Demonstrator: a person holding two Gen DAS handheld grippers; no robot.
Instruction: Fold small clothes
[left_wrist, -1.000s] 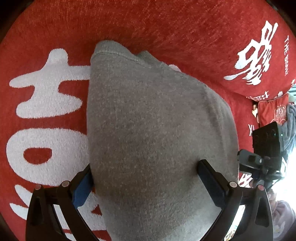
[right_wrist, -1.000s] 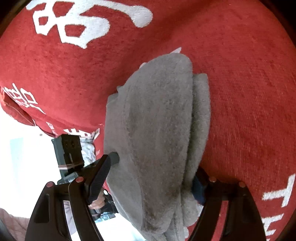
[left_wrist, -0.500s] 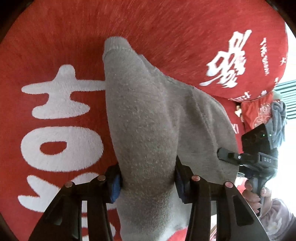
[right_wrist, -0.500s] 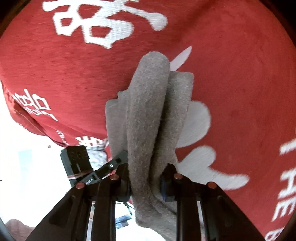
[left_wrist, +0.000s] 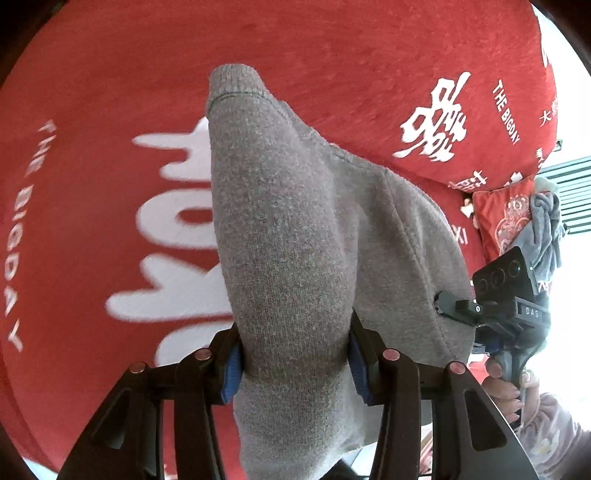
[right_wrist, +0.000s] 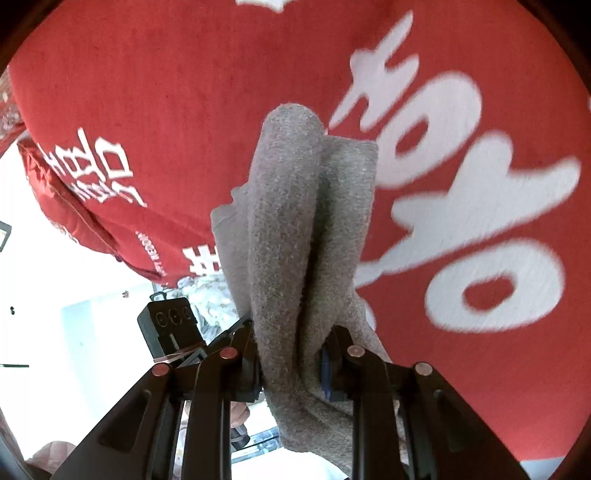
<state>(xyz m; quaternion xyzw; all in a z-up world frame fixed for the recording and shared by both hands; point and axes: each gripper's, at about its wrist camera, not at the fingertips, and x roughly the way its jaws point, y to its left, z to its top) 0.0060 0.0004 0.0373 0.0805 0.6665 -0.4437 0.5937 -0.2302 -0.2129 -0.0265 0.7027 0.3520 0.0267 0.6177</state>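
A small grey knit garment (left_wrist: 288, 229) is held up over a red blanket with white lettering (left_wrist: 92, 184). My left gripper (left_wrist: 295, 354) is shut on one bunched end of it. My right gripper (right_wrist: 291, 358) is shut on the other end, where the grey garment (right_wrist: 295, 221) hangs in thick folds between the fingers. The right gripper also shows at the right edge of the left wrist view (left_wrist: 454, 306), pinching the cloth's far edge. The left gripper's body shows at the lower left of the right wrist view (right_wrist: 170, 328).
The red blanket (right_wrist: 147, 110) covers a cushioned surface whose edge drops off at the left in the right wrist view. A red patterned cushion (left_wrist: 506, 218) and a grey-blue cloth (left_wrist: 546, 229) lie at the far right. A hand (left_wrist: 506, 384) holds the right gripper's handle.
Both grippers closed from open onto the grey garment and lifted it off the blanket. The cloth has bunched into narrow folds between each pair of fingers.
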